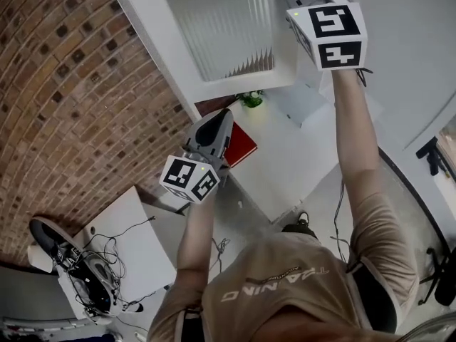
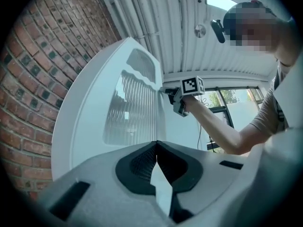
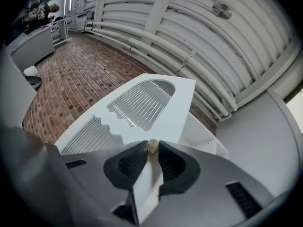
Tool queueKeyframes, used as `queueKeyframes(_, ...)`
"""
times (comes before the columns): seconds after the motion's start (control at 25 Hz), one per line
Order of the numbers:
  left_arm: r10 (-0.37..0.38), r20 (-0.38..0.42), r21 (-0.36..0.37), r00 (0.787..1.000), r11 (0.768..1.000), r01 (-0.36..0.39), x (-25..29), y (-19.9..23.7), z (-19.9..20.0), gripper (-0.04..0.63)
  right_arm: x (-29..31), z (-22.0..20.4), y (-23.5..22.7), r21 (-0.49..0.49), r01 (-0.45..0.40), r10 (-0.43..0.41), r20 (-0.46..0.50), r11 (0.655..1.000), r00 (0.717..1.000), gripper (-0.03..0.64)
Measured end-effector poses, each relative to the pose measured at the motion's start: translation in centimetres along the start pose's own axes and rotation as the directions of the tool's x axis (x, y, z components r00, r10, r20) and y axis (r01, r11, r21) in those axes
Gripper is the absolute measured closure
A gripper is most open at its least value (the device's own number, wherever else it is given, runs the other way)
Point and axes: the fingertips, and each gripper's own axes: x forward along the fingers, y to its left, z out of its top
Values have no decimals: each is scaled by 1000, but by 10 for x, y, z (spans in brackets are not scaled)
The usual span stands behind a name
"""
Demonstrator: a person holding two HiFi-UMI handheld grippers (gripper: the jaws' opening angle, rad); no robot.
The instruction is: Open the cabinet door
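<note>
The white cabinet [image 1: 313,159] stands against a brick wall [image 1: 64,84], and its door [image 3: 182,110] is swung partly away from the body, so the inside shows past the door's free edge. In the head view two things sit in the opened cabinet: a flat red thing [image 1: 240,145], book-like though I cannot tell for sure, and a small green plant [image 1: 251,98] further in. In the right gripper view a white shelf [image 3: 204,137] is visible inside.

The door is a smooth, painted white frame around a pane of ribbed glass [image 3: 142,103]. The ribs run along the pane's length, and the frame meets it in a scalloped, wavy edge at one end and a rounded arch at the other. On the frame near the free edge sits a small round knob [image 3: 152,145], pale brass in colour.

The right hand-held gripper [image 3: 152,151] is clamped on that knob, its dark ridged pads pressed against it from both sides, and the arm is stretched out towards the door. The left hand-held gripper [image 2: 156,144] is held lower and apart from the cabinet, its jaws together with nothing between them, and it faces the door's outer side.

Down to the left a small white worktop [image 1: 139,223] carries a tangle of black cables [image 1: 107,251].
</note>
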Motion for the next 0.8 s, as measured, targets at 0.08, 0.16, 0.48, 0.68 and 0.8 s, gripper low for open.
queueKeyframes(0.08,-10,4,-10,1000,1000,10,-6,-4,1,586,-6,8,2,-22,17,-17,-11,1000,1000,543)
queueKeyframes(0.16,-13,14,-16,1000,1000,13,-9,-9,1,586,-13,13,4,-47,24,-25,-16,999,1000,543)
queueKeyframes(0.48,56,6,-43,998,998,-56,-12,-27,-11,586,-27,17,8,-71,22,-24,-25,997,999,543)
queueKeyframes(0.68,111,3,-36,994,993,-110,-11,-30,-15,587,-29,20,2,-105,20,-18,21,994,1000,543)
queueKeyframes(0.8,157,-12,-20,988,987,-157,-18,-27,-18,586,-31,17,3,-84,9,-6,43,996,999,543)
